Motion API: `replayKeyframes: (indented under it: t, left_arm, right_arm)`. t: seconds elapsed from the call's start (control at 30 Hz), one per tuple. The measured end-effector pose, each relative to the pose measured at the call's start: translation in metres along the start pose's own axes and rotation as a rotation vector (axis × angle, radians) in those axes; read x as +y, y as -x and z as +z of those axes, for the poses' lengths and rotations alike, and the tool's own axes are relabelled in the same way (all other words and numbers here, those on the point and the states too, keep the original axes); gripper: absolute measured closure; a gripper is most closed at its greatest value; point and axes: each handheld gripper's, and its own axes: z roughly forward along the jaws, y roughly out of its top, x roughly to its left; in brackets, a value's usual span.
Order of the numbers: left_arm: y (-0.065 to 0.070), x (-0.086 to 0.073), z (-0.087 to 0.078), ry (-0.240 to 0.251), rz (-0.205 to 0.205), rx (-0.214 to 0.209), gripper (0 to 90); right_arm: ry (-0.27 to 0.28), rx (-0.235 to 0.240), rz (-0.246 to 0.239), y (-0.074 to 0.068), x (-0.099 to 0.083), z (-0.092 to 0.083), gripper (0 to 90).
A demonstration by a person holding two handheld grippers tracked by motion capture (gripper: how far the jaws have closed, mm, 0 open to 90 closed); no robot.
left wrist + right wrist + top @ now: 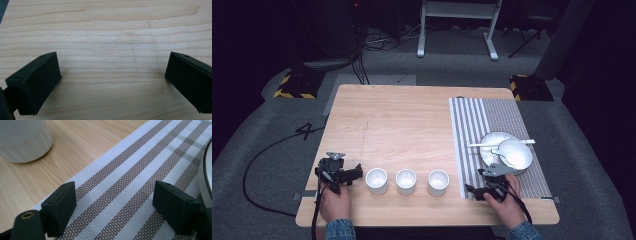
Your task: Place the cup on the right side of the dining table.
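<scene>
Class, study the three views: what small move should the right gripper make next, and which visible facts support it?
Probably ease the right gripper forward toward the plate. Its fingers stand open over the striped placemat with nothing between them, and the plate's rim lies just beyond one finger, with the bowl on it. The left gripper rests open over bare table.

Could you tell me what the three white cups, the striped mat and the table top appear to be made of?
The three white cups look like glazed ceramic: smooth, thick-walled and evenly white, though plastic cannot be ruled out. The striped mat appears to be a woven mesh, perhaps vinyl or similar: a fine grid weave shows in its brown and white stripes. The table top looks like pale wood or wood-pattern laminate, matte, with long grain lines.
</scene>
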Motion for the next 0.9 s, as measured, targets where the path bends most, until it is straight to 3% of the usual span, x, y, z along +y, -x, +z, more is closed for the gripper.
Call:
replayKeyframes:
  t: [0.17,0.43,0.5,0.63,0.9]
  left_arm:
    - [0.0,0.0,0.0,0.0,0.0,0.0,0.2]
    - [0.0,0.0,0.0,0.0,-0.001,0.0,0.2]
    - [0.0,0.0,0.0,0.0,0.0,0.0,0.2]
    - [0.0,0.0,0.0,0.0,-0.001,0.0,0.2]
    - [0.0,0.0,0.0,0.0,0.0,0.0,0.2]
  right_arm:
    - [-0.006,-0.025,0.021,-0.001,0.0,0.0,15.0]
    - [-0.029,-0.013,0.025,-0.001,0.002,-0.001,16.3]
    - [-0.085,0.017,0.022,0.0,0.009,-0.004,21.9]
    - [-0.092,0.048,0.021,-0.001,0.018,-0.009,21.0]
    - [-0.119,0.07,-0.03,-0.009,0.051,-0.033,20.9]
